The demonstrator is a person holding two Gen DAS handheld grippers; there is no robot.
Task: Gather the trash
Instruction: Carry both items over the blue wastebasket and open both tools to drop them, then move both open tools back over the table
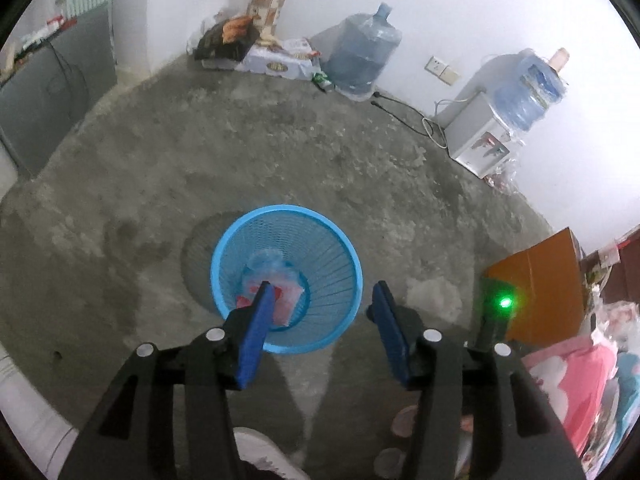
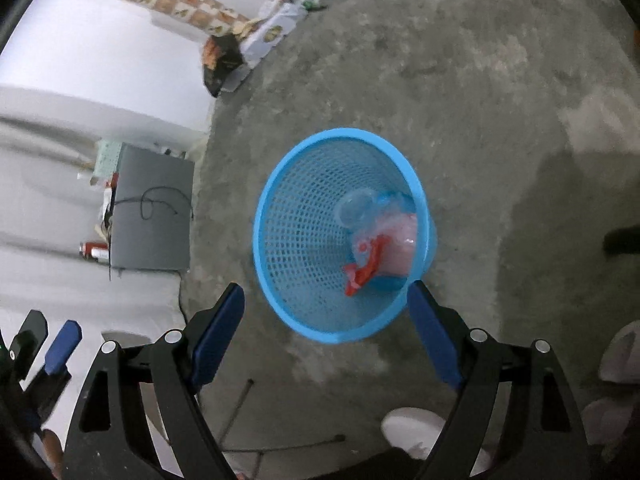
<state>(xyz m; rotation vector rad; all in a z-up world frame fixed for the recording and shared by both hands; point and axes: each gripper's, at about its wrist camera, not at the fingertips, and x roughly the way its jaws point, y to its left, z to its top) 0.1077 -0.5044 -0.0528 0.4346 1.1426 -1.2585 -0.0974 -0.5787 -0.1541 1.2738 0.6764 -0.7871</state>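
Observation:
A blue mesh waste basket [image 1: 338, 256] stands on the concrete floor, and it also shows in the right wrist view [image 2: 304, 220]. Inside it lies trash: a clear plastic bottle [image 2: 354, 208], a pinkish plastic bag [image 2: 398, 240] and a red scrap [image 2: 366, 270]; the same pile shows in the left wrist view [image 1: 280, 276]. My left gripper [image 1: 322, 300] is open and empty, hovering above the basket's near rim. My right gripper [image 2: 326, 292] is open and empty, above the basket's near side.
Against the far wall are cardboard boxes with bags [image 1: 256, 52], a large water jug [image 1: 364, 56] and a water dispenser [image 1: 484, 136] with cables. An orange box [image 1: 544, 288] and pink bags [image 1: 580, 380] lie at right. A grey cabinet [image 2: 150, 208] stands at left.

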